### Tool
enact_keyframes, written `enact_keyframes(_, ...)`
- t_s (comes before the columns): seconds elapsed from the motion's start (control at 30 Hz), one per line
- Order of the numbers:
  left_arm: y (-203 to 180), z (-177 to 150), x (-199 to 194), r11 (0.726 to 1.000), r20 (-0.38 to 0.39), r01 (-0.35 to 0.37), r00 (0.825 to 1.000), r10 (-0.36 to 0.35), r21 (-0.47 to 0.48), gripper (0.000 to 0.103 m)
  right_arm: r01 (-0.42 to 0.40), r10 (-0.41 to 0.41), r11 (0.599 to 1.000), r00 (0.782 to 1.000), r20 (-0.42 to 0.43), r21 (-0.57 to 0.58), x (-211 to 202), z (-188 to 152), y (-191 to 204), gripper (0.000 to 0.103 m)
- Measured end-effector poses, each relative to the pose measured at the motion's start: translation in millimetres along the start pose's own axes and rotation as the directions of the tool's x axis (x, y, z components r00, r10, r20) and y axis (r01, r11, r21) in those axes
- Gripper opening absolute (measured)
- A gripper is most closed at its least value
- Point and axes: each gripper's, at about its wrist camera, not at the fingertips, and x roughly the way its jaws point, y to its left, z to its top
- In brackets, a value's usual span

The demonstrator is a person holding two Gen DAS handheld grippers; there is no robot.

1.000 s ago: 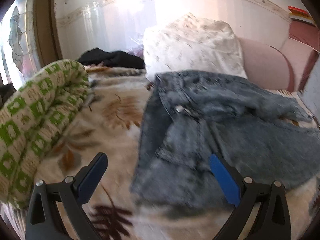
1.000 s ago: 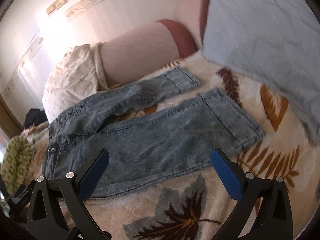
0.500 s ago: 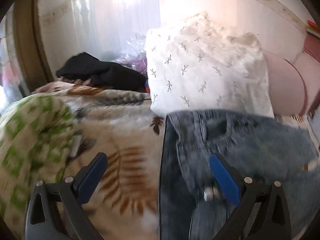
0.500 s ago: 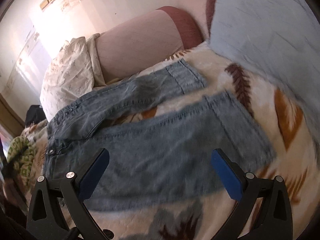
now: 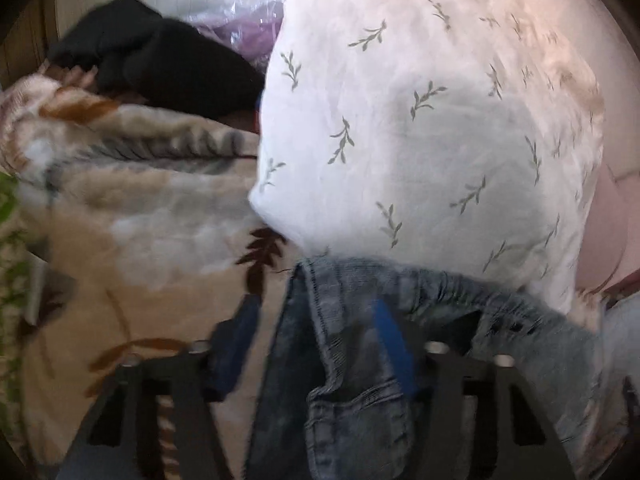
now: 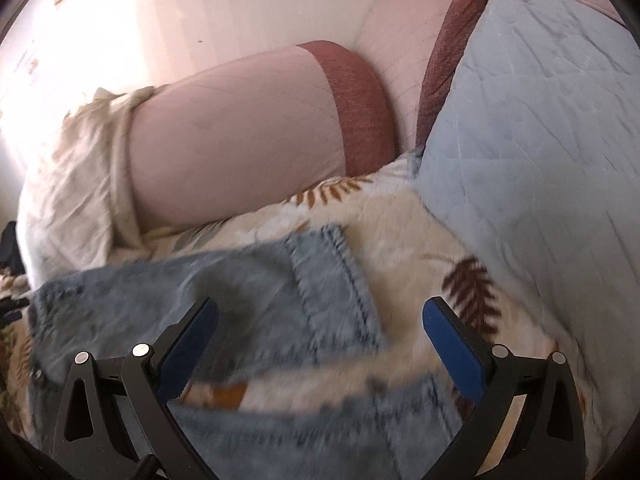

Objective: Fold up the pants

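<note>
My left gripper [image 5: 316, 340] sits low over the waistband corner of the jeans [image 5: 352, 380]. Its jaws have narrowed but a gap remains between the blue pads [image 5: 390, 340], and the denim edge runs up through that gap; the picture is blurred, so I cannot tell whether the pads actually pinch the cloth or only straddle it. My right gripper [image 6: 320, 332] is spread wide, with nothing between its blue pads [image 6: 448, 340], and it hovers just above a leg cuff of the jeans [image 6: 332, 280], not touching it as far as I can see.

The jeans lie flat on the leaf-patterned blanket [image 5: 140, 220], waistband end toward the white sprigged pillow [image 5: 420, 120] and leg ends toward the pale blue quilt [image 6: 540, 140].

The left view alone shows the waistband, the front pocket and belt loops, the pillow pressing right against the top of the denim, a heap of black clothing [image 5: 160, 56] behind the blanket, and a crinkled clear plastic bag [image 5: 248, 20] beyond that. The right view alone shows both legs lying apart with blanket [image 6: 400, 220] showing between them, the pink bolster [image 6: 240, 132] with its dark red end, and the quilt propped up at the right.
</note>
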Motion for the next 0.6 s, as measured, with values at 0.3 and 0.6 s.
enact_keyframes(0.3, -4.9, 6.8, 14.1, 0.995, 0.006, 0.096, 0.995, -0.096, -0.019, 0.005, 0.024, -0.023, 1.0, 0.999, -0.043, 0.004, 48.4, 31.6, 8.0, 0.1)
enact_keyframes(0.6, -8.4, -2.1, -1.8, 0.992, 0.068, 0.127, 0.99, -0.126, -0.015, 0.005, 0.011, -0.014, 1.0, 0.991, -0.132, -0.017, 93.3, 51.7, 8.9, 0.097)
